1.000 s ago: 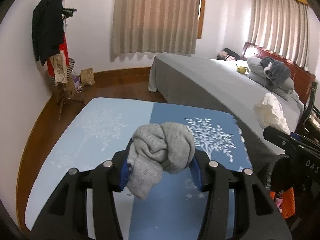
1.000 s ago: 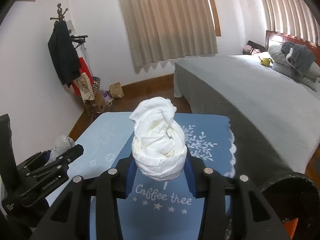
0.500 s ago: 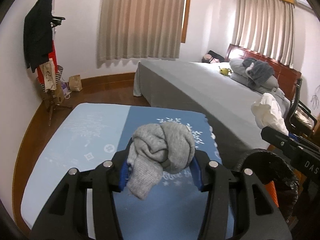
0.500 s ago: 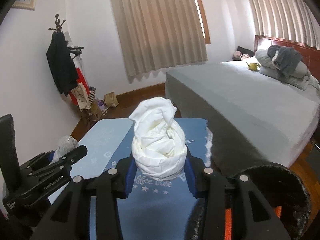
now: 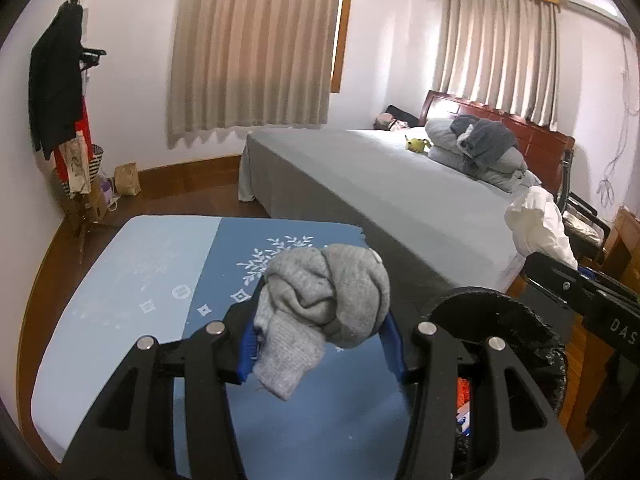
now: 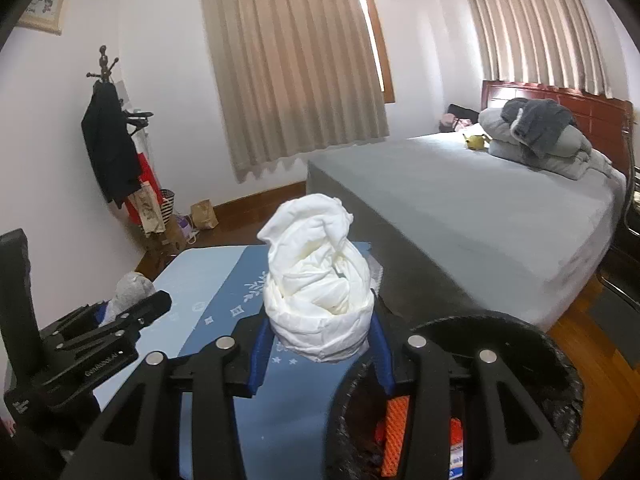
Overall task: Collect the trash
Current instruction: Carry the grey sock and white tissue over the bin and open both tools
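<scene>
- Grey knit wad (image 5: pixel 326 298) pinched in my left gripper (image 5: pixel 320 340); soft, light, held across its middle.
- White crumpled wad (image 6: pixel 318 300) clamped in my right gripper (image 6: pixel 318 354); squashy, grip low.
- Black-lined bin (image 6: pixel 560 376) at 4 o'clock, near both.

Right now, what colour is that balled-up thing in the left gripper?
Grey: a knitted grey bundle, clearest in the left wrist view.

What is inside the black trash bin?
Inside the black trash bin something orange shows, plus a bit of printed wrapper. The right gripper, holding the white wad, covers most of the opening, so the rest is hidden.
</scene>
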Motion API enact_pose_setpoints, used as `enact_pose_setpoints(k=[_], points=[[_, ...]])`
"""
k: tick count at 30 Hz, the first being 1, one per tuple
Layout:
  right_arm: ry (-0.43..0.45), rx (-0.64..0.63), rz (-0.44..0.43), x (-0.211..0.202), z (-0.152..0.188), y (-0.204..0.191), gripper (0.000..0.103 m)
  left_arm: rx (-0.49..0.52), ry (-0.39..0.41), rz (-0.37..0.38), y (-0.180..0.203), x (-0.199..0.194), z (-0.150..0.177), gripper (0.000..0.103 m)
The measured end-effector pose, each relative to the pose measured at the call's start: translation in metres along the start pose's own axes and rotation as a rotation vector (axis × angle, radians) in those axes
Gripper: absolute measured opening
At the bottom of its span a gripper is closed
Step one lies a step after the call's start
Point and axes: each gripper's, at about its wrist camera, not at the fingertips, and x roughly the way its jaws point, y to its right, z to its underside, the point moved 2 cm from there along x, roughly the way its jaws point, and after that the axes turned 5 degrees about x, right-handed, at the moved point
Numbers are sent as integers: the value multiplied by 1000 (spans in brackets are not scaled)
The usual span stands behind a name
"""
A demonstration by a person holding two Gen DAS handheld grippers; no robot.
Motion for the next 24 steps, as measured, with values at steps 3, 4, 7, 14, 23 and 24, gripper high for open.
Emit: enact_pose_setpoints(k=[3, 4, 7, 14, 23, 24], points=[[9, 12, 14, -9, 2, 9, 42, 14, 7, 14, 10, -5, 1, 48], [11, 14, 18, -11, 3, 11, 42, 19, 8, 20, 13, -6, 1, 48], [20, 21, 32, -20, 5, 19, 42, 32, 13, 38, 22, -9, 2, 48], [34, 44, 68, -34, 8, 37, 42, 67, 16, 87, 51, -10, 4, 48], [48, 74, 133, -53, 15, 65, 42, 117, 19, 159, 94, -6, 10, 48], [48, 78, 142, -55, 16, 68, 42, 122, 19, 166, 97, -5, 10, 48]])
